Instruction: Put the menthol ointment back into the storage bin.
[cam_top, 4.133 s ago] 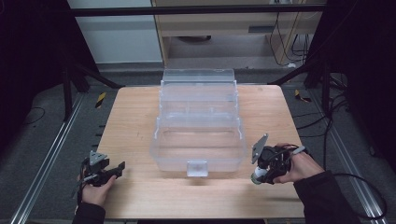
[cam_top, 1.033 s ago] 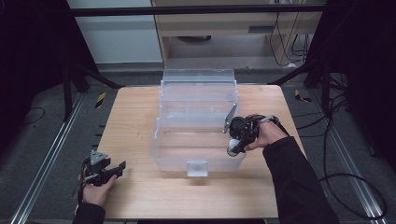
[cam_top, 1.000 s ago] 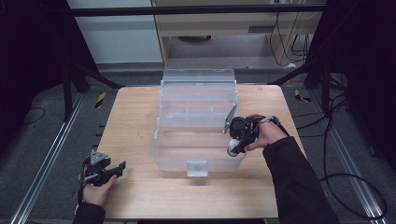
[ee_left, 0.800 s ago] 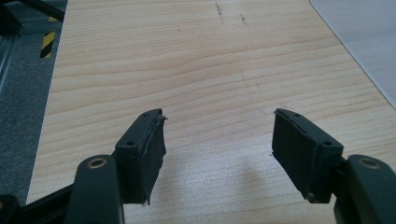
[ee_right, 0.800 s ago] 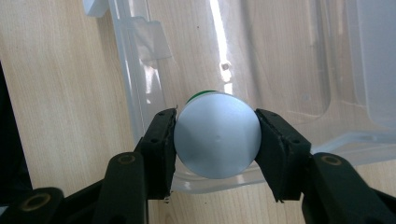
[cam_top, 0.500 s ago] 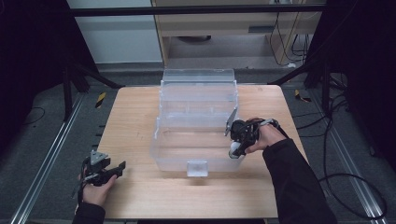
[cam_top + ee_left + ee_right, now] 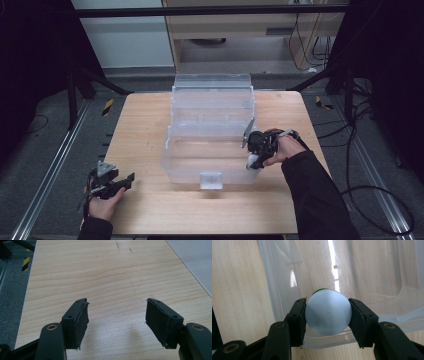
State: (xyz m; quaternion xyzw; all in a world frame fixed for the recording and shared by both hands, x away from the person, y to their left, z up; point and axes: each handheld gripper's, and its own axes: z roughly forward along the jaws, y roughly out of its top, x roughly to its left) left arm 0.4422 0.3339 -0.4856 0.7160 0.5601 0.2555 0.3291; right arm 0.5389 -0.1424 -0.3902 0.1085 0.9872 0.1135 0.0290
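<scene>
A clear plastic box (image 7: pixel 210 125) with stepped tiers stands open at the middle of the wooden table (image 7: pixel 145 125). My right gripper (image 7: pixel 254 150) hangs over the box's right front corner, shut on a small round container (image 7: pixel 253 161) with a pale silvery end. In the right gripper view the jaws of my right gripper (image 7: pixel 327 312) clamp the container (image 7: pixel 328 317) from both sides; a green edge peeks behind it, and the box's wall (image 7: pixel 274 290) lies below. My left gripper (image 7: pixel 127 181) rests open near the table's front left, and in its own view the left gripper (image 7: pixel 116 317) holds nothing above bare wood.
A white latch (image 7: pixel 210 180) sticks out at the box's front wall. The table's left edge borders grey floor with a metal rail (image 7: pixel 50 170). Cables (image 7: pixel 370 190) trail on the floor at the right. A corner of the box (image 7: pixel 197 260) shows in the left gripper view.
My right gripper carried the container from the table's right front to the box's right side, then eased slightly nearer and lower. The left gripper has stayed put.
</scene>
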